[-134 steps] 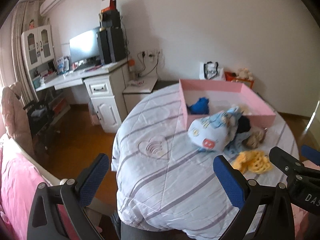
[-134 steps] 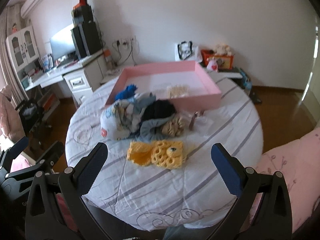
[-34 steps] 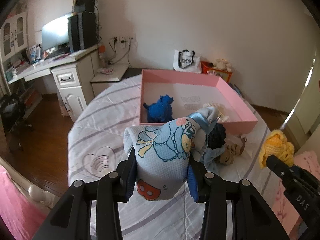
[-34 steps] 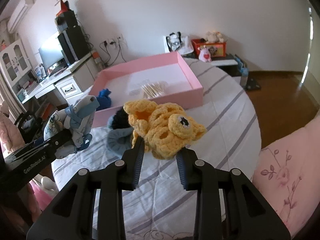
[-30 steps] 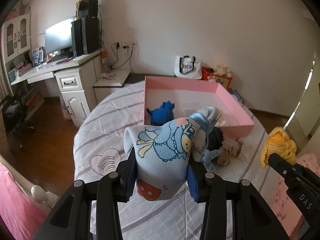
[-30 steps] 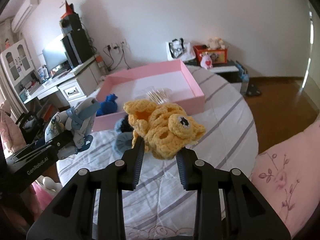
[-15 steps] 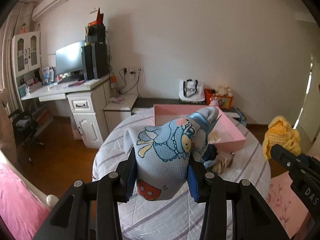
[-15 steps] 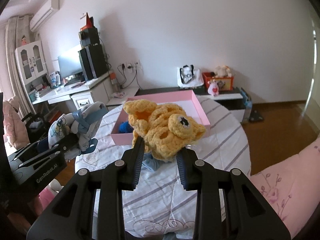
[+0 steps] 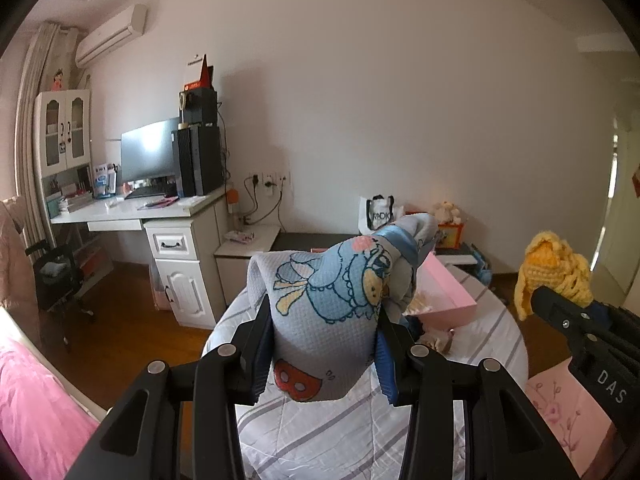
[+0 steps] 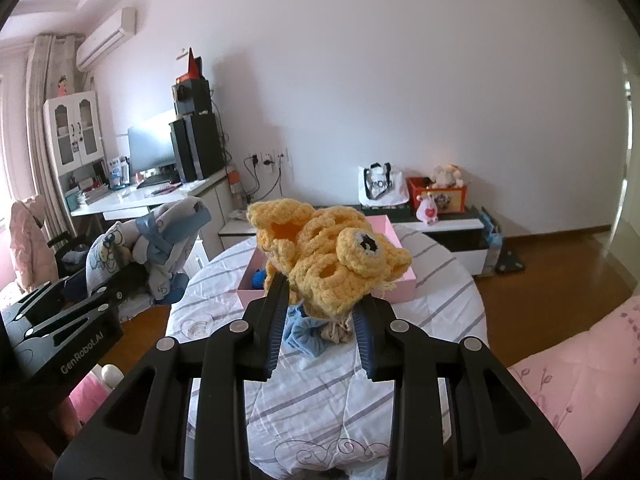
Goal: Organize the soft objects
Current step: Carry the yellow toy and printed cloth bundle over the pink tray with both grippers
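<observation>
My left gripper (image 9: 322,334) is shut on a pale blue cartoon-print cloth (image 9: 328,304) and holds it high above the round table (image 9: 320,432). It also shows at the left of the right wrist view (image 10: 160,240). My right gripper (image 10: 320,304) is shut on a yellow crocheted toy (image 10: 332,256), also held high; the toy shows at the right of the left wrist view (image 9: 552,276). The pink box (image 10: 394,280) lies at the table's far side, with a blue soft item (image 10: 259,278) in it. A blue cloth (image 10: 306,334) and a beige item (image 10: 336,332) lie in front of the box.
A white desk (image 9: 132,210) with monitor and speakers stands at the back left, with a chair (image 9: 56,280) beside it. A low cabinet (image 10: 448,224) with a bag and toys runs along the far wall. Pink bedding (image 10: 580,384) lies right of the table.
Both grippers have risen and pulled back from the table with their loads; the table and pink box look smaller and lower in view. Both grips are unchanged.
</observation>
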Tool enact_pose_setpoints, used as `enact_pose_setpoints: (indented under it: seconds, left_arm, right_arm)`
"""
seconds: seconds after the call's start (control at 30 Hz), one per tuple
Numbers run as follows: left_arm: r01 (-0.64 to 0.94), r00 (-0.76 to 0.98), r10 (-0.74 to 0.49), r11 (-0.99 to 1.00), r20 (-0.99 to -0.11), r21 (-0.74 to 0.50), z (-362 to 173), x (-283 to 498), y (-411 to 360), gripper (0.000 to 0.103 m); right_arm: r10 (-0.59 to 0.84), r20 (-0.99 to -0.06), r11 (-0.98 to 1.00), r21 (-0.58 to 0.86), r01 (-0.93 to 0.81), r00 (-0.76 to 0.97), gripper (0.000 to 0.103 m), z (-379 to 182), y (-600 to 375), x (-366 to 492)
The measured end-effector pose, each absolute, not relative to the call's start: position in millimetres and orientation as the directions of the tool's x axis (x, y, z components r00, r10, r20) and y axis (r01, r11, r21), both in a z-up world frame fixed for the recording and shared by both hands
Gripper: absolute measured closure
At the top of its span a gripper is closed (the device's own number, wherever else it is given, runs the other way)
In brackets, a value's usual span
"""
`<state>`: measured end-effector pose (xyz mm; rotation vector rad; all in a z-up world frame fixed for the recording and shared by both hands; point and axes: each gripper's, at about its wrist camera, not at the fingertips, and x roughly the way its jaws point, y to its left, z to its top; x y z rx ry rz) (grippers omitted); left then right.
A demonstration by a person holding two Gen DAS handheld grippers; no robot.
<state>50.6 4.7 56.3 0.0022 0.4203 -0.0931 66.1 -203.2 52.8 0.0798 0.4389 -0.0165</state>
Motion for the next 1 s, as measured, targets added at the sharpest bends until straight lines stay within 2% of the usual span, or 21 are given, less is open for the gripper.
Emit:
enact_pose_setpoints:
  seconds: [0.3,1.0]
  left_arm:
    - [0.093,0.915,-0.091,0.996,-0.392,-0.014,48,20,4,0.063]
    - [0.091,0.918,-0.090,0.996,-0.386,-0.015,55,15,4,0.063]
  right_arm:
    - [0.002,-0.412,0.997,0.070,0.029,0.911,0.074,55,-199,52]
    - [0.003,-0.413,0.998,0.065,0.026,0.911,0.074,57,-204,49]
